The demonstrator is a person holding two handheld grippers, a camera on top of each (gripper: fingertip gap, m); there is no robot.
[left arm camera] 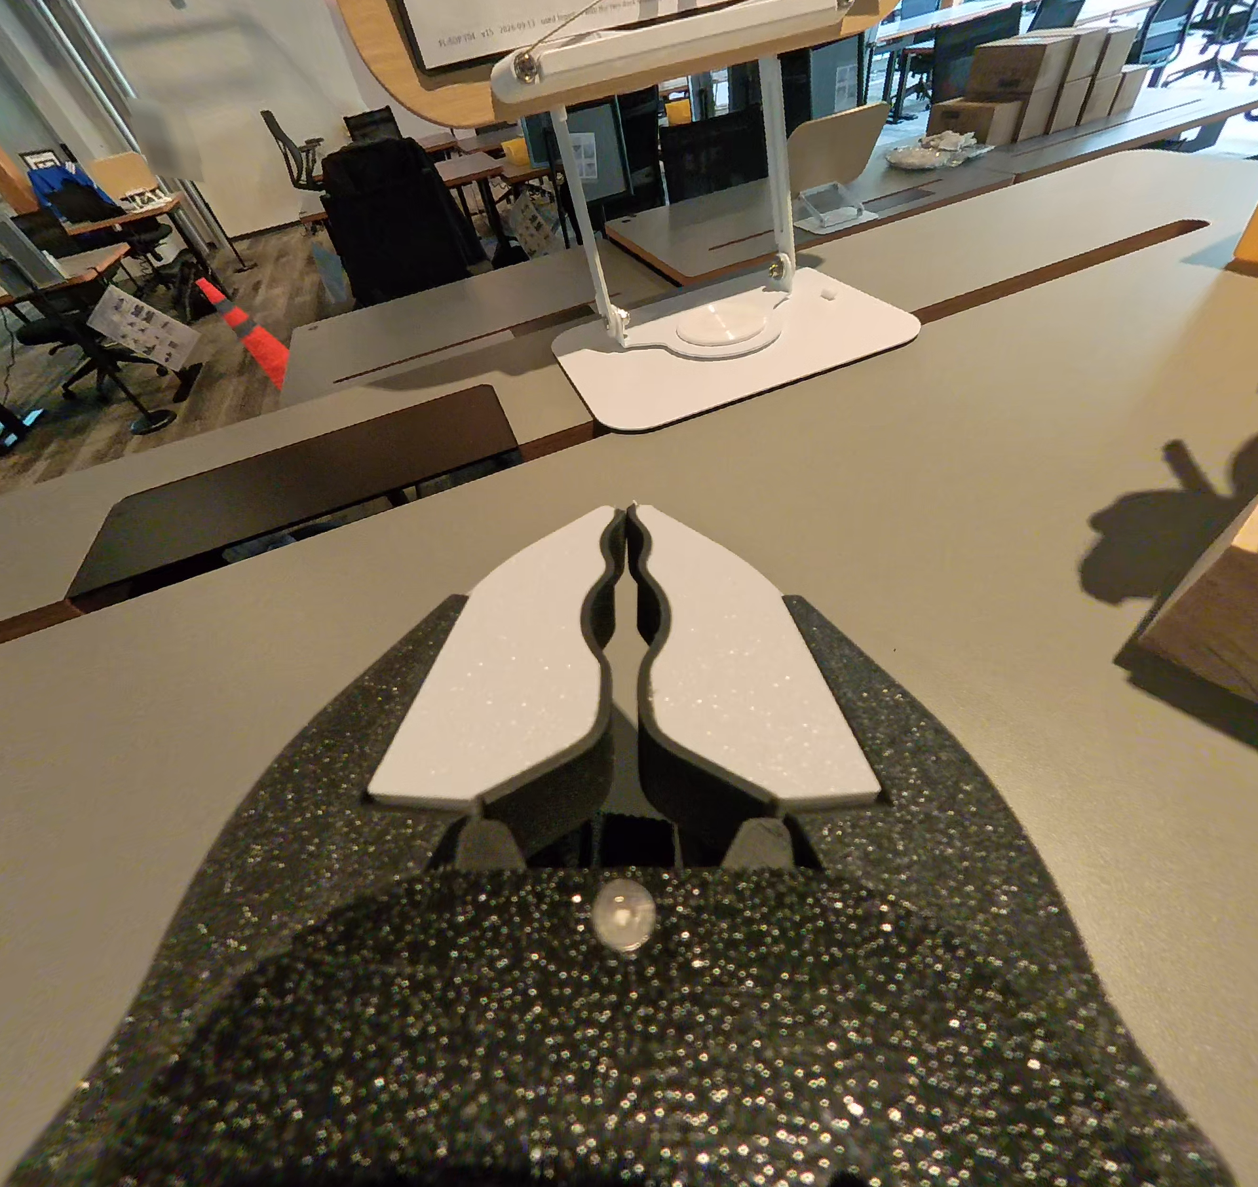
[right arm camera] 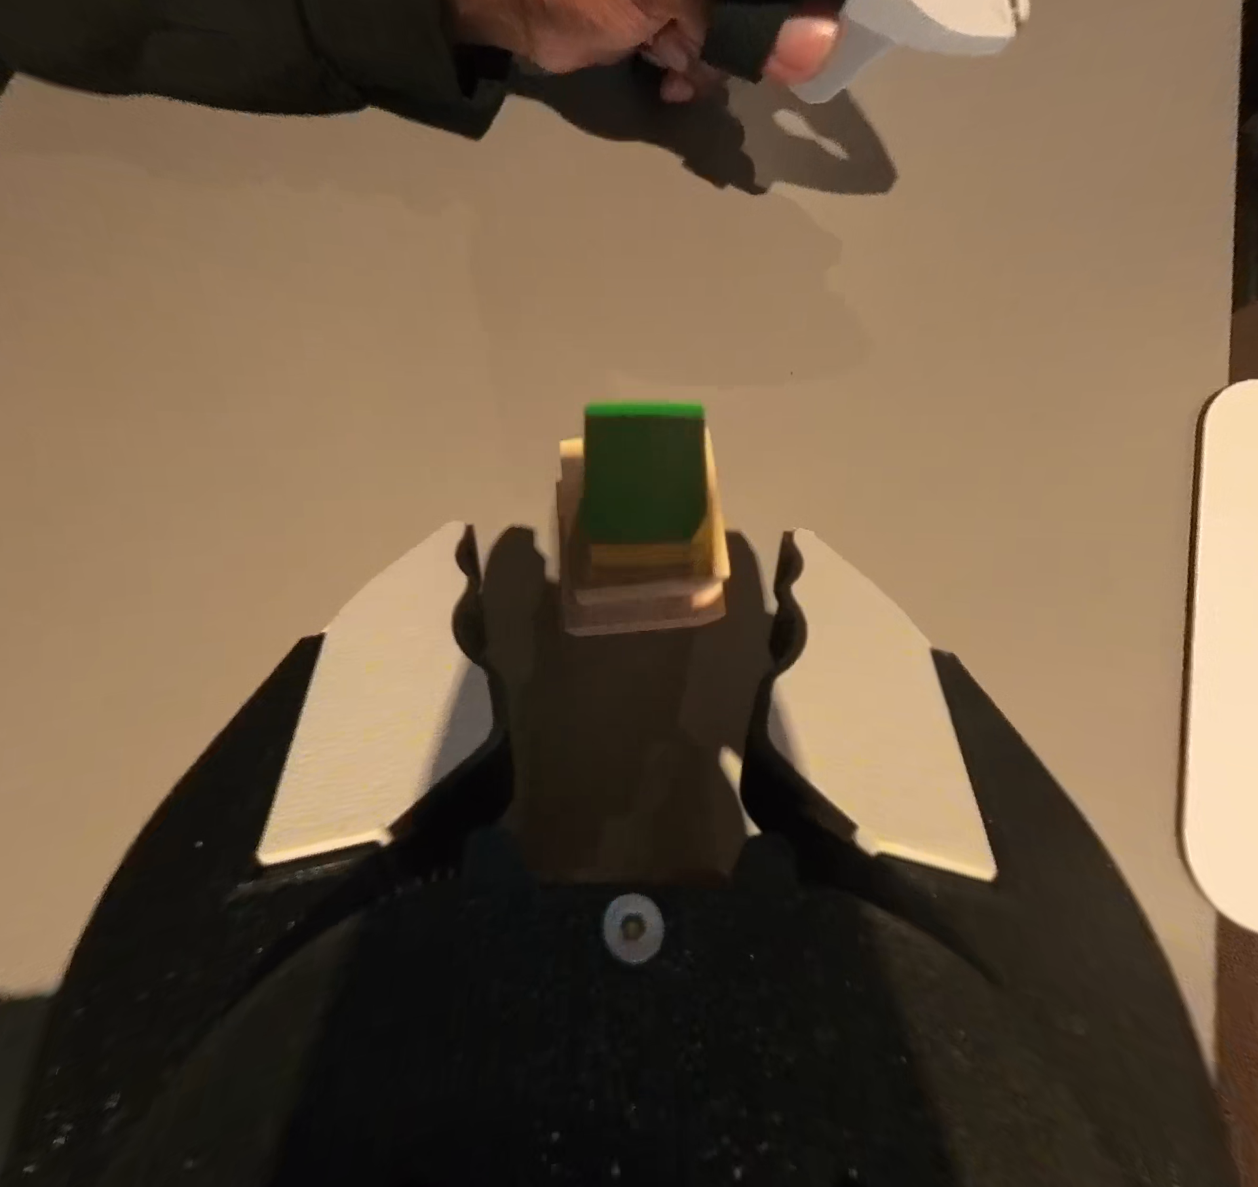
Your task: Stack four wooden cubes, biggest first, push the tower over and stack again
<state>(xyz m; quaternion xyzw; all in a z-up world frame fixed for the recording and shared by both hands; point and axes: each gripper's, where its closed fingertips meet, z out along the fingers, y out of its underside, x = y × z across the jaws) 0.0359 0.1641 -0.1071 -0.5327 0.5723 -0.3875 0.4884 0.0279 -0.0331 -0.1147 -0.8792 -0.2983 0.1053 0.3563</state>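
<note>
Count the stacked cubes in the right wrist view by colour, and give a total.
Green-painted wooden cube: 1
Yellow-painted wooden cube: 1
Pale bare wooden cube: 1
Dark brown wooden cube: 1
Total: 4

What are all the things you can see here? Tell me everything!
green cube: one, green, top of the stack, between the right jaws' tips.
wooden cubes: tan, stacked below it; count unclear.
table: one, grey-beige, under everything.
white stand: one, white, far table edge.
office chairs: several, black, background.
cardboard boxes: several, brown, far right.
hand: one, holding the left gripper.
left gripper: jaws closed, empty.
right gripper: jaws open.
</note>
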